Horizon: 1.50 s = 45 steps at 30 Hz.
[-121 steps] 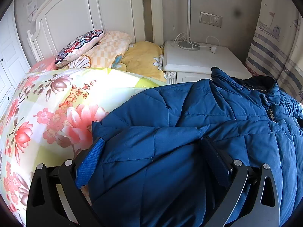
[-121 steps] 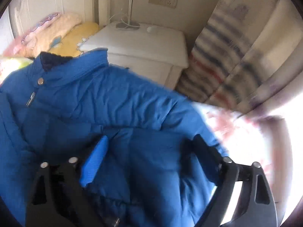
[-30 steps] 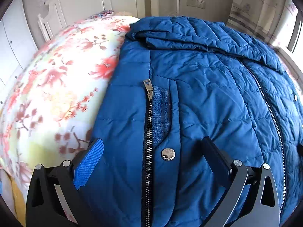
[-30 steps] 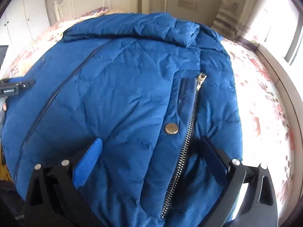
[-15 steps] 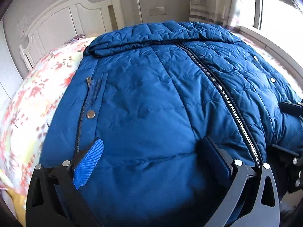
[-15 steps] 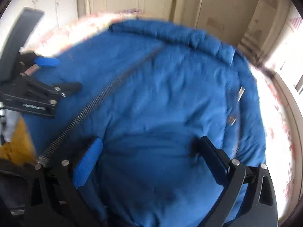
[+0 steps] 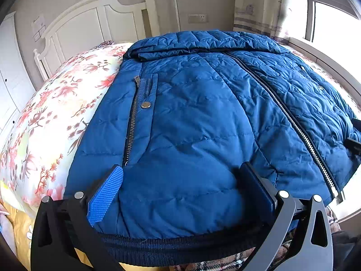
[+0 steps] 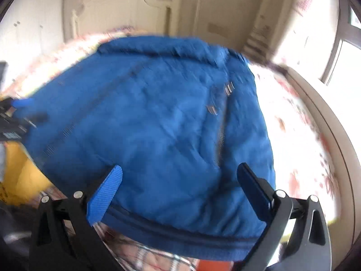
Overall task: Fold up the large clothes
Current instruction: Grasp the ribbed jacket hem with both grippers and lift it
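A blue quilted jacket (image 7: 203, 124) lies zipped, front up, on the floral bed (image 7: 56, 103). Both the left gripper (image 7: 180, 189) and right gripper (image 8: 180, 187) hover spread wide, empty, over its ribbed hem (image 7: 180, 246), apparently poised to grasp it for a lengthwise fold.

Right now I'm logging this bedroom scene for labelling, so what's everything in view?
Jacket: one, blue, quilted, spread front-up across the bed, collar toward the headboard.
Bedspread: one, white with pink flowers, under the jacket.
Headboard: one, white, at the far wall.
Wall socket: one, pale, right of the headboard.
Curtain: one, pale patterned, beside the window.
Left gripper: one, black, blue pad, open over the hem.
Right gripper: one, open over the hem, blurred.
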Motion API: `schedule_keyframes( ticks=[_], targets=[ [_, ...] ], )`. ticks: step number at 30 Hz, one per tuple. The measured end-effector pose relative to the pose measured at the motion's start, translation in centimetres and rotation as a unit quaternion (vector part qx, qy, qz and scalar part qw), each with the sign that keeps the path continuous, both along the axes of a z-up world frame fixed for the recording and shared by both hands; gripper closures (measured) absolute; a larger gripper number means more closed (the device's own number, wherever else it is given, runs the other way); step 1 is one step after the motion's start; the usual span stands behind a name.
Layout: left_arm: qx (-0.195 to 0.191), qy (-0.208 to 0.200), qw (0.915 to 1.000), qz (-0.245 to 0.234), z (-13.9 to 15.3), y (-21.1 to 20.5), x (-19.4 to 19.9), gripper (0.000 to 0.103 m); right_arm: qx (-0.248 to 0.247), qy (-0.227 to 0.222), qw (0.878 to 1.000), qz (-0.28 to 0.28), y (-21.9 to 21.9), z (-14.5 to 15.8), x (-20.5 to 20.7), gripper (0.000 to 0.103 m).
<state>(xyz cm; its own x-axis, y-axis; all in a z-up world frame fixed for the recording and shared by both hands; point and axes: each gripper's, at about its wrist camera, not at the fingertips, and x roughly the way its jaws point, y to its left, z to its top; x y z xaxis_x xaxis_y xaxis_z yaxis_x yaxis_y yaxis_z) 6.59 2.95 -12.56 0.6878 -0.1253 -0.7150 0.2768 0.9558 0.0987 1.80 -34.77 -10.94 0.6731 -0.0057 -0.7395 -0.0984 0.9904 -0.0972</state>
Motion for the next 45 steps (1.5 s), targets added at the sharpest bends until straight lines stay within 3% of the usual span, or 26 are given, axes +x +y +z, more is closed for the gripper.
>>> schedule_keyframes(
  ticks=[2,7,9,12,16,19,21,24,26,30,35,39,45],
  targets=[
    [-0.001,-0.001,1.0,-0.001,0.0,0.1,-0.1,0.004,0.053,-0.004,0.999,-0.008,-1.3,-1.0,-0.3,0.002],
    [-0.007,0.004,1.0,-0.004,-0.1,0.5,-0.2,0.004,0.039,0.002,0.999,-0.018,-0.9,-0.2,-0.4,0.003],
    [-0.007,0.004,1.0,-0.005,-0.1,0.5,-0.1,0.004,0.031,-0.021,0.999,-0.024,-1.0,0.4,-0.9,0.003],
    [-0.014,0.013,0.9998,-0.008,0.2,0.8,-0.1,0.004,0.03,-0.016,0.999,-0.035,-1.6,-0.7,-0.8,0.003],
    [-0.084,-0.009,0.9964,-0.001,2.5,4.8,-1.3,0.004,0.044,-0.007,0.999,-0.025,-2.4,-0.2,-0.9,0.003],
    [-0.141,0.0,0.9897,0.027,2.9,9.8,-1.0,0.004,0.054,-0.037,0.997,-0.037,-4.0,1.4,-2.3,0.003],
    [-0.178,0.018,0.983,0.043,2.1,12.6,-0.5,0.004,0.113,-0.049,0.991,-0.052,-6.9,1.7,-3.2,0.003],
    [-0.248,0.051,0.9667,0.039,0.5,15.1,0.1,0.004,0.209,-0.052,0.973,-0.08,-11.1,0.3,-4.2,0.014],
    [-0.268,0.05,0.9614,0.035,0.1,15.3,0.0,0.004,0.259,-0.047,0.961,-0.085,-12.7,-0.9,-4.6,0.022],
    [-0.273,0.059,0.96,0.023,0.1,13.8,-0.3,0.007,0.343,-0.06,0.934,-0.078,-14.2,-2.1,-5.9,0.031],
    [-0.197,0.052,0.9784,0.034,-0.4,10.9,-2.3,0.011,0.359,-0.054,0.93,-0.065,-13.3,-2.5,-7.4,0.038],
    [-0.243,0.092,0.9648,0.039,-2.5,12.3,-3.7,0.019,0.345,-0.047,0.935,-0.066,-12.4,-2.3,-8.5,0.039],
    [-0.27,0.026,0.9619,0.033,-1.0,12.4,-4.6,0.02,0.356,-0.053,0.931,-0.059,-12.2,-3.0,-9.0,0.043]
  ],
)
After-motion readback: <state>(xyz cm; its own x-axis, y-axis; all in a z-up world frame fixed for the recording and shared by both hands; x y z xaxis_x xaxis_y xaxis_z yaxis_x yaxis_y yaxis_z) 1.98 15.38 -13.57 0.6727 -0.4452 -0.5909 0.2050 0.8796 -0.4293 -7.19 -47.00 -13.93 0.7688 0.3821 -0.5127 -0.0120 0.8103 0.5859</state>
